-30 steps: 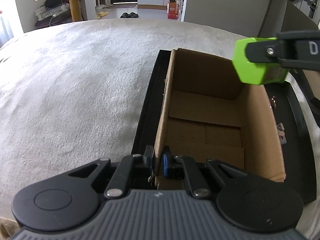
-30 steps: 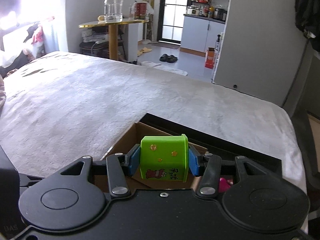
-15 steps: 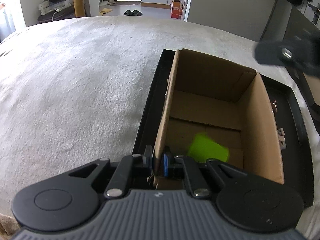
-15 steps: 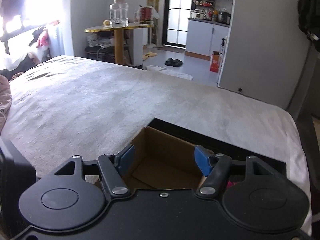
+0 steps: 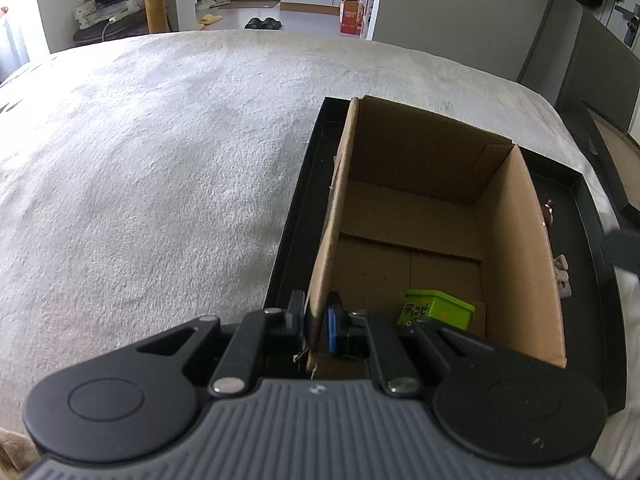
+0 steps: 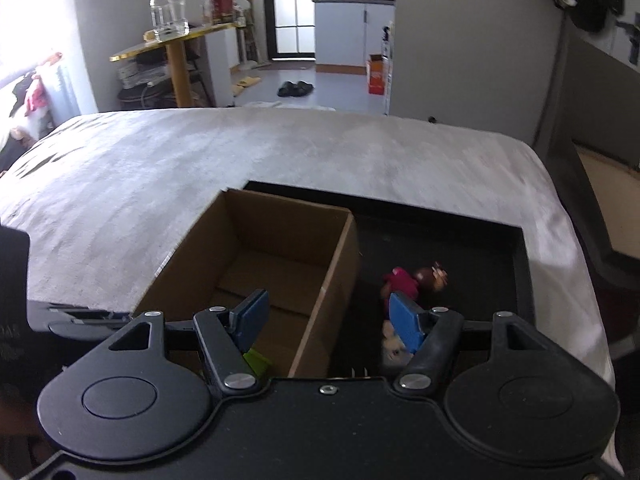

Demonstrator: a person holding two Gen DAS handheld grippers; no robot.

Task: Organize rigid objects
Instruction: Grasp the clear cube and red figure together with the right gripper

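Left wrist view, left to right: a pale grey blanket (image 5: 160, 160) covers the surface; on it sits a black tray (image 5: 298, 208), and inside the tray stands an open cardboard box (image 5: 516, 240). The left gripper (image 5: 314, 320) is pinched on the box's near left wall, one blue-padded finger outside the wall and one inside. A green box (image 5: 438, 310) with printed characters lies on the cardboard floor at the near end, just right of the inner finger. Right of the cardboard box, small figures (image 5: 562, 276) lie in the tray, partly hidden by the right wall.

Right wrist view, left to right: the blanket (image 6: 200, 168) fills the background, the cardboard box (image 6: 280, 248) occupies the tray's left portion, and a corner of the green box (image 6: 256, 362) shows on its floor just below the left finger. The right gripper (image 6: 328, 320) hovers with its fingers spread wide and nothing between them, straddling the box's right wall. In the tray (image 6: 460, 240), right of the box, lies a doll in a pink garment (image 6: 404, 282) with a white figure (image 6: 394, 350) nearer the camera; both are blurred.
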